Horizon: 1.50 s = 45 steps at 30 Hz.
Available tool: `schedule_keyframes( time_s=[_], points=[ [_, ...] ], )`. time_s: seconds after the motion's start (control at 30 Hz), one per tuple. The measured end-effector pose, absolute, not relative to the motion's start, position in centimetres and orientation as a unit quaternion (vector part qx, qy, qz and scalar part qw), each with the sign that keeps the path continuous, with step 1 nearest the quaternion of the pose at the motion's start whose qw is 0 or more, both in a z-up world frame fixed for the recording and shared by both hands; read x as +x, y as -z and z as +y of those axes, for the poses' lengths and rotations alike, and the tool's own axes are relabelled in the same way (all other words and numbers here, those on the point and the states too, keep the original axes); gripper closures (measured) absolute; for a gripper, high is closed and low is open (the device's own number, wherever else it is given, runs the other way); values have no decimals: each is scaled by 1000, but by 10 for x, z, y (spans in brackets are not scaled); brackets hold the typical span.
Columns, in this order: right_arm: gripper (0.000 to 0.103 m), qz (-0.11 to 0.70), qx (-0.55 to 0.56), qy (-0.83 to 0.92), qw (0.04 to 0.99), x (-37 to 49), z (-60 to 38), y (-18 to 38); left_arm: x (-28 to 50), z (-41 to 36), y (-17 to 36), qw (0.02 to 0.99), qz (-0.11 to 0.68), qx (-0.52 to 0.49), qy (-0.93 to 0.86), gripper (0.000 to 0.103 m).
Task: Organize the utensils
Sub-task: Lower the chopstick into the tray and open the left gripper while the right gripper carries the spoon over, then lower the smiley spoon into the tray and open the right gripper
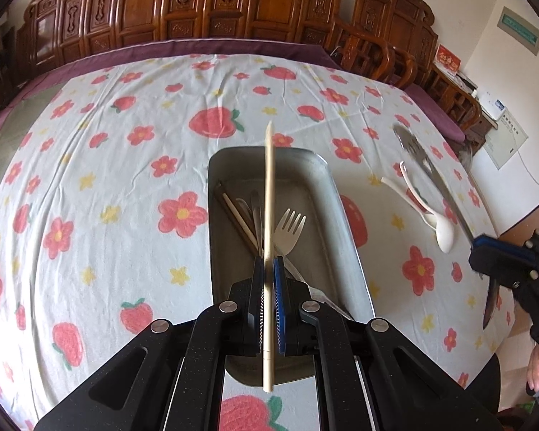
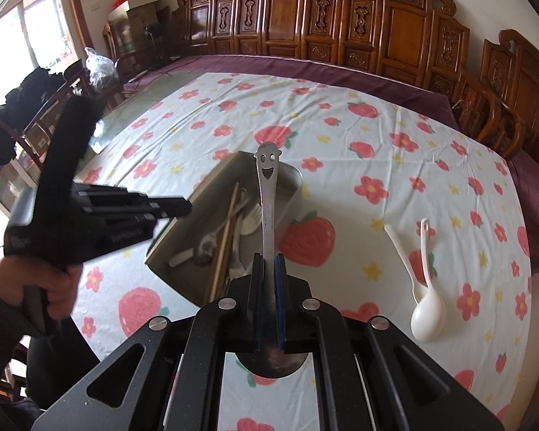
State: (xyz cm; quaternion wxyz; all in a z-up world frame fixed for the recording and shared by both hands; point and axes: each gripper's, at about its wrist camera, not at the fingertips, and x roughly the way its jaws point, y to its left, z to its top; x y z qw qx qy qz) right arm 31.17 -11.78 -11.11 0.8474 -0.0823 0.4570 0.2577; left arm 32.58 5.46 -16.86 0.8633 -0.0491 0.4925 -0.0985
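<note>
My left gripper (image 1: 268, 264) is shut on a pale wooden chopstick (image 1: 268, 194) and holds it above the metal tray (image 1: 345, 222). The tray holds chopsticks, a pale fork (image 1: 288, 228) and other utensils. My right gripper (image 2: 268, 260) is shut on a metal spoon (image 2: 267, 194) with a smiley-face handle, its bowl under the fingers, beside the tray (image 2: 183, 226). In the left wrist view the right gripper (image 1: 485, 251) sits at the right with the spoon (image 1: 424, 165) sticking out. Two white spoons (image 2: 425, 309) lie on the cloth at the right; they also show in the left wrist view (image 1: 436, 226).
The table has a white cloth with strawberries and flowers (image 1: 125, 179) over a purple cloth. Carved wooden chairs (image 2: 377, 18) line the far edge. The left gripper body and hand (image 2: 72, 222) are at the left in the right wrist view.
</note>
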Motion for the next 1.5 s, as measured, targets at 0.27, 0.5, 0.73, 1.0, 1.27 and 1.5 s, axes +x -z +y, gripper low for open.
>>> schedule_keyframes(
  time_s=[0.27, 0.5, 0.73, 1.0, 1.27, 1.5],
  points=[
    [96, 459, -84, -272, 841, 316, -95, 115, 313, 66, 164, 865, 489, -48, 96, 97],
    [96, 466, -64, -285, 835, 329, -72, 127, 295, 91, 153, 875, 476, -44, 77, 97],
    [95, 483, -33, -274, 831, 349, -56, 147, 283, 110, 142, 881, 465, -49, 73, 96],
    [95, 512, 19, -263, 818, 369, -50, 171, 275, 113, 135, 886, 455, -47, 73, 85],
    [92, 510, 33, -268, 817, 371, -54, 173, 274, 113, 133, 887, 453, -46, 72, 83],
    [92, 480, 11, -265, 836, 347, -84, 155, 270, 100, 126, 890, 448, -41, 80, 83]
  ],
)
